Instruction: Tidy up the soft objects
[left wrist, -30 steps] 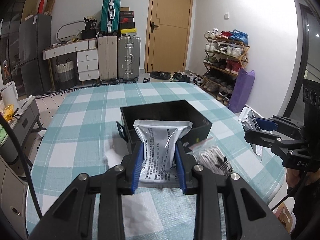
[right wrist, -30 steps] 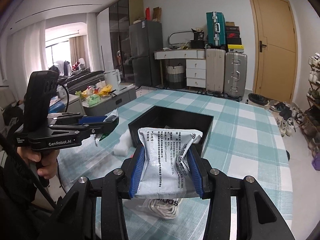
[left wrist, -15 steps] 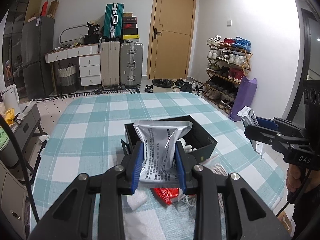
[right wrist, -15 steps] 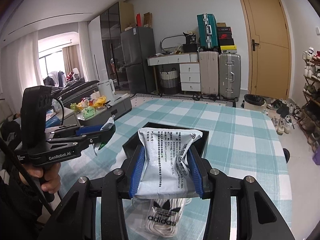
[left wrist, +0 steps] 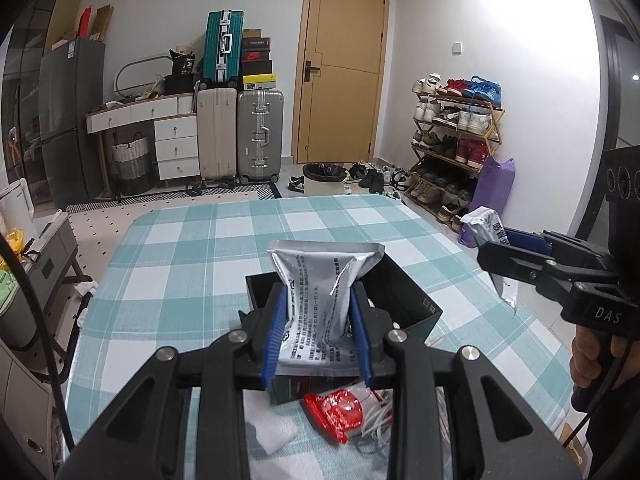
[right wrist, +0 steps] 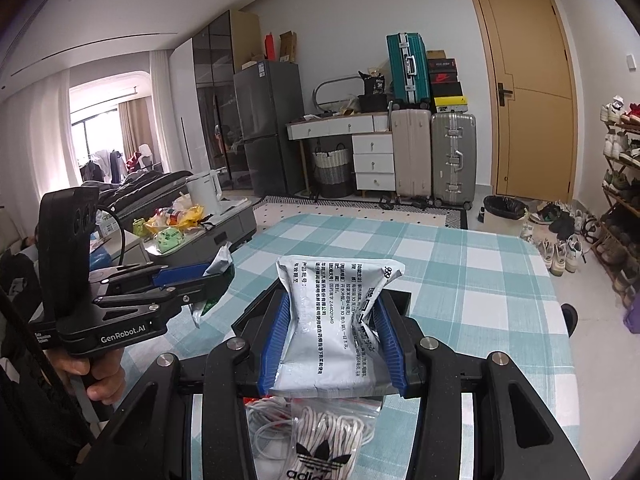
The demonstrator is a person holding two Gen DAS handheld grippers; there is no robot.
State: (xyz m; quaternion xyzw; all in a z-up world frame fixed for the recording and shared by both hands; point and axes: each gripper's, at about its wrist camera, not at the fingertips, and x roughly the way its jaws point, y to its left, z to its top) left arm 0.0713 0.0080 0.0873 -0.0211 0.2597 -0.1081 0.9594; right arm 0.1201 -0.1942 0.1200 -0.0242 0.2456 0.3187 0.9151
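Foil sachet (left wrist: pixel 320 312) pinched between left gripper (left wrist: pixel 318 330) pads; right gripper (right wrist: pixel 330 338) clamps a second sachet (right wrist: pixel 334 332). Both crumple: light, soft, slick. Grip mid-body. Black box (left wrist: pixel 404 300) sits just beyond the fingertips.

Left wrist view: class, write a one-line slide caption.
Left tongs grip a silver sachet above a black box on a checked tablecloth.
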